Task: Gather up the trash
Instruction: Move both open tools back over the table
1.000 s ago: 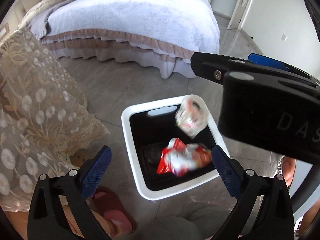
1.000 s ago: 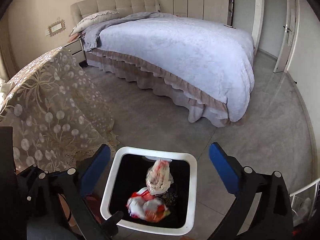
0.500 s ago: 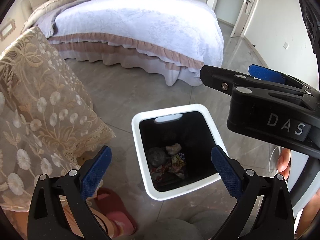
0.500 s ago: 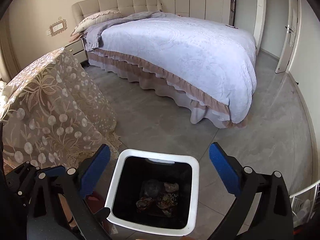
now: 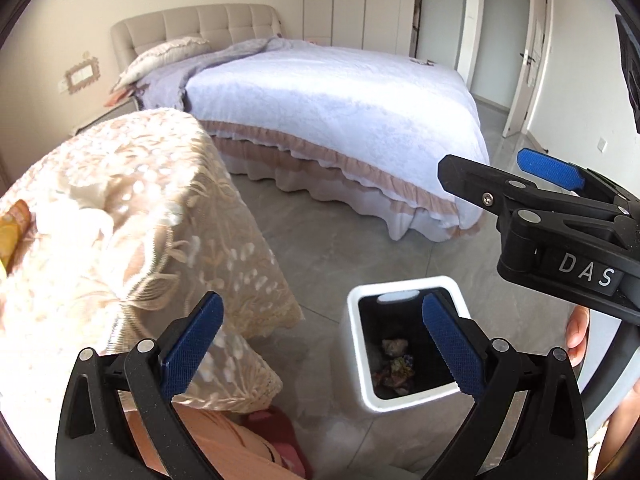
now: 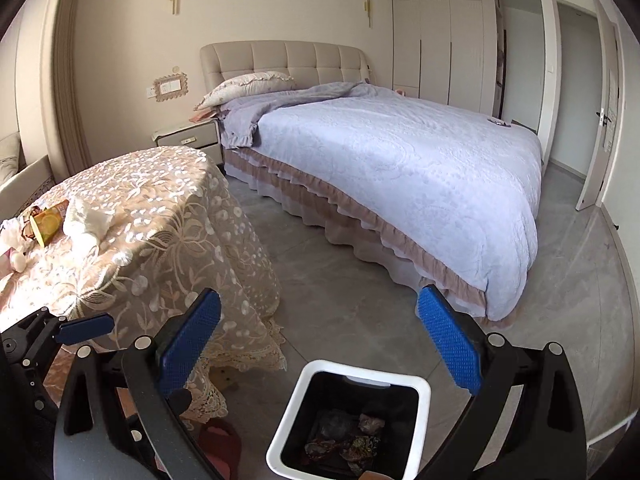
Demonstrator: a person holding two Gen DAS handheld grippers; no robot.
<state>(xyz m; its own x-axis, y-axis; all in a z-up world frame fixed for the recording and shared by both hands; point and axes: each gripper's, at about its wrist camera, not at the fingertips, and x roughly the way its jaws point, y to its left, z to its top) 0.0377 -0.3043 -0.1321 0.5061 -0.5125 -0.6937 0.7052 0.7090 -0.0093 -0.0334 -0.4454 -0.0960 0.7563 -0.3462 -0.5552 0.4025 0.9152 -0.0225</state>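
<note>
Right wrist view, read left to right: at the far left edge of the frame, remaining trash sat on the lace-covered table (image 6: 160, 216), namely a yellow-orange snack packet (image 6: 46, 226) lying tilted with its long axis running roughly upper left to lower right, a crumpled white tissue (image 6: 86, 222) just beside it on the right, and smaller white scraps at the very edge, too small to identify. Lower left showed the left gripper (image 6: 60, 332) side-on, its blue pad visible. Centre bottom: the right gripper (image 6: 318, 350) had its jaws wide apart and empty, framing the white trash bin (image 6: 286, 436) on the floor, with crumpled wrappers (image 6: 344, 440) lying at its dark bottom. The bed (image 6: 400, 168) filled the centre and right. In the left wrist view the table (image 5: 120, 220) took the left half; the packet (image 5: 14, 224) showed only as a sliver at the left edge. The left gripper (image 5: 320, 344) was likewise apart and empty, the bin (image 5: 356, 344) just behind its right finger, and the right gripper (image 5: 560, 216) crossed the right side, its opening not readable from there. Judgement: the table trash lay up and left of both tongs, and the left gripper looked nearer, so the reach would go leftward, closing across the packet's short side.
</note>
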